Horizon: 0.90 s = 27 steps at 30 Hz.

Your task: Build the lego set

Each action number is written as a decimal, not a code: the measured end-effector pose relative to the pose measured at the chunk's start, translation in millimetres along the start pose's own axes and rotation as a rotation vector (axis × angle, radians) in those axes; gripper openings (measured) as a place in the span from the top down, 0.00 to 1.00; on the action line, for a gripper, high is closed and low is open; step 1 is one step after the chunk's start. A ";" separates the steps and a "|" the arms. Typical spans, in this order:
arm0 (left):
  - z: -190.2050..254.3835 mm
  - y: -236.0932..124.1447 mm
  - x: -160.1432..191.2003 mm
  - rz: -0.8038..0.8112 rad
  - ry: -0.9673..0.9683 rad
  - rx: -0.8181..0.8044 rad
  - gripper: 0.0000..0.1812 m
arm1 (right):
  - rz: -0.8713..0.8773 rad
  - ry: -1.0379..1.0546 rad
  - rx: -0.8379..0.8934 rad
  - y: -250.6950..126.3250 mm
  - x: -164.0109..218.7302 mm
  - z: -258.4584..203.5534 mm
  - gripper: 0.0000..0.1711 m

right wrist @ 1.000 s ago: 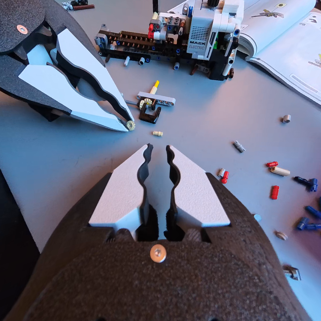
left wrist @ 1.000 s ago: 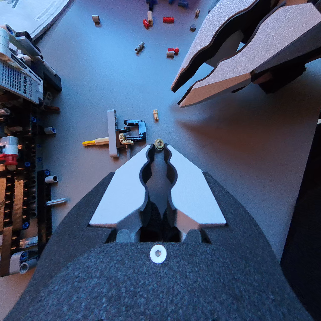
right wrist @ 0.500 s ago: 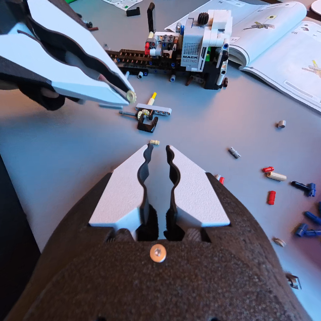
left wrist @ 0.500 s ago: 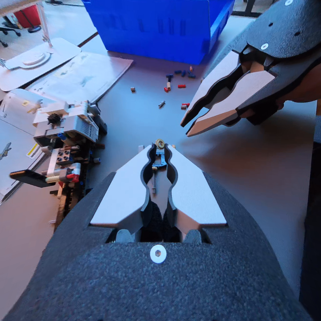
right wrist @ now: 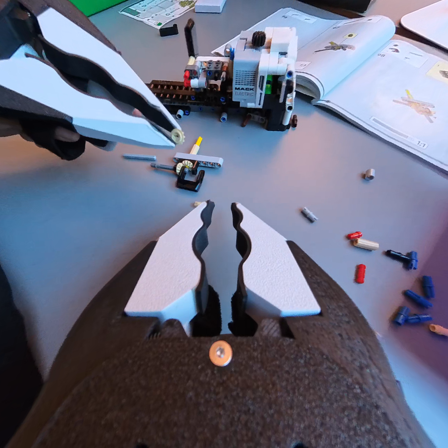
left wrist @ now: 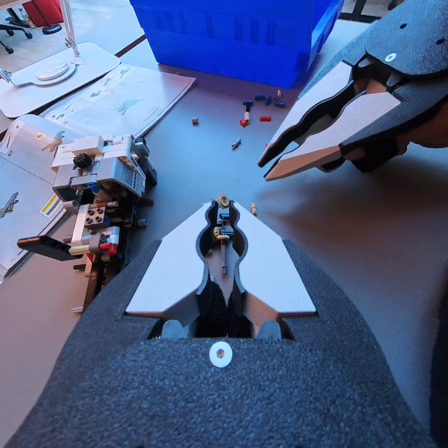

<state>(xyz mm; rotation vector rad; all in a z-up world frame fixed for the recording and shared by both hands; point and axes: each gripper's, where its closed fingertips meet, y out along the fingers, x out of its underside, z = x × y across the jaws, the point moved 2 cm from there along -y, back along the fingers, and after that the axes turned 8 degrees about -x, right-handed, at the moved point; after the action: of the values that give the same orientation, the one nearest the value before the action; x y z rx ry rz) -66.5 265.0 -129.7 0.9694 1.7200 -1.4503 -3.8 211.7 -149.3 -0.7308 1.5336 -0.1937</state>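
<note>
Left hand-held gripper (right wrist: 173, 141) clamped on tan gear (right wrist: 177, 136), raised above grey axle (right wrist: 163, 166) of small subassembly (right wrist: 191, 167) for threading; right hand-held gripper (right wrist: 220, 208) empty, parted, nearby.

A grey tabletop (right wrist: 72, 230) carries a part-built truck model (right wrist: 242, 89) beside an open instruction booklet (right wrist: 363, 80) toward its far edge, a small axle-and-gear assembly (right wrist: 191, 167) mid-table, scattered loose pins (right wrist: 417, 298), and a blue bin (left wrist: 230, 41).

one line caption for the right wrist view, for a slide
Left claw holds a small tan gear above the small axle sub-assembly; the open, empty right claw waits nearby.
</note>
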 end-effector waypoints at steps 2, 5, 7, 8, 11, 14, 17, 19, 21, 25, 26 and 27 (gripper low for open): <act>-0.3 0.7 1.6 -0.013 -0.001 0.003 0.96 | 0.007 0.011 0.015 -1.2 -1.6 6.6 0.91; 2.3 -0.5 5.1 -0.038 -0.011 0.024 0.96 | 0.021 0.026 0.021 -3.2 -5.1 14.1 0.91; 7.3 -2.8 7.9 -0.054 -0.010 0.052 0.96 | 0.028 0.028 0.020 -3.3 -7.2 17.6 0.91; 11.2 -4.3 10.4 -0.068 -0.010 0.073 0.96 | 0.027 0.028 0.017 -2.8 -7.7 18.9 0.91; 25.3 -7.7 23.6 -0.131 -0.005 0.140 0.96 | 0.021 0.025 0.011 0.6 -8.3 22.9 0.91; 34.2 -7.5 36.3 -0.176 0.016 0.159 0.96 | 0.012 0.021 -0.002 5.2 -9.0 24.0 0.91; 39.9 -6.7 41.1 -0.187 0.016 0.178 0.97 | 0.005 0.015 -0.010 8.6 -9.9 22.7 0.91; 40.5 -5.3 42.7 -0.191 0.011 0.179 0.97 | 0.001 0.013 -0.014 10.4 -9.4 20.7 0.91; 39.1 -3.2 45.1 -0.203 0.007 0.172 0.97 | -0.010 0.011 -0.013 11.7 -7.5 19.1 0.91; 39.5 -2.0 46.8 -0.211 0.020 0.168 0.97 | -0.026 0.017 -0.021 12.7 -4.8 12.3 0.90; 40.0 -2.1 47.8 -0.218 0.028 0.163 0.96 | -0.035 0.018 -0.028 13.4 -3.5 9.1 0.90; 40.1 -2.1 48.4 -0.224 0.034 0.156 0.96 | -0.041 0.017 -0.026 13.9 -2.8 6.4 0.89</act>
<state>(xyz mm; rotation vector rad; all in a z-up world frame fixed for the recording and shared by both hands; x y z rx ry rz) -90.9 230.6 -176.4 0.9085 1.8083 -1.7429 -2.4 226.0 -155.3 -0.7829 1.5406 -0.2113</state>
